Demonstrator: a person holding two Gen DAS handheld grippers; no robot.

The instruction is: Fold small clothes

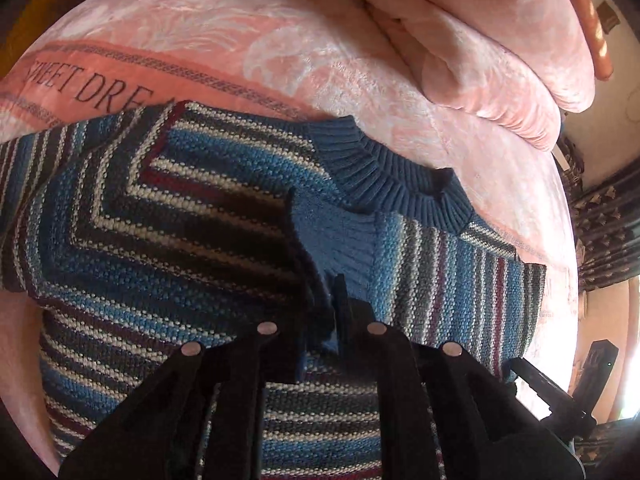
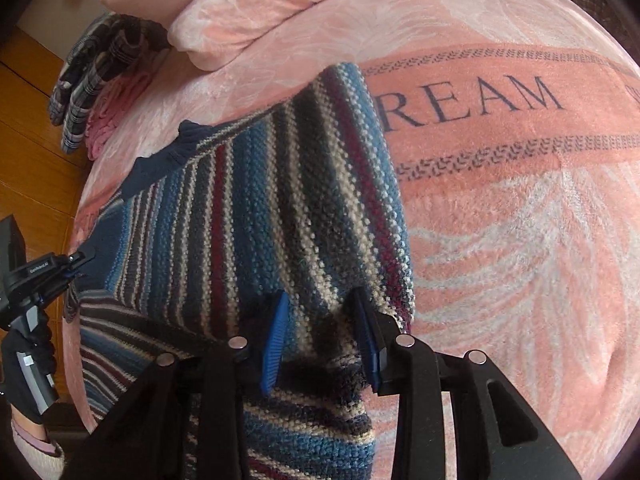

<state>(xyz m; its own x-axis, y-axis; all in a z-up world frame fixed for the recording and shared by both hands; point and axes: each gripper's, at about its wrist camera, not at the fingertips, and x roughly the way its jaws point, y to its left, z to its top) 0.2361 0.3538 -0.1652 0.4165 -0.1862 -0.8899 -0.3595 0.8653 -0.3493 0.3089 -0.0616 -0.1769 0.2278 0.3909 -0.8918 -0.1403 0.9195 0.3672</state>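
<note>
A striped knit sweater in blue, white, dark and maroon lies on the pink blanket, its ribbed blue collar facing away from me. My left gripper is shut on the blue ribbed sleeve cuff, which is drawn over the sweater's chest. In the right wrist view the sweater runs up toward the "DREAM" lettering. A bunched fold of it sits pinched between the blue pads of my right gripper. The left gripper shows at the far left, tips on the blue knit.
A folded pink quilt or pillow lies at the back of the bed. A plaid garment and pink clothes sit at the bed's edge above the wooden floor. A gloved hand holds the left gripper.
</note>
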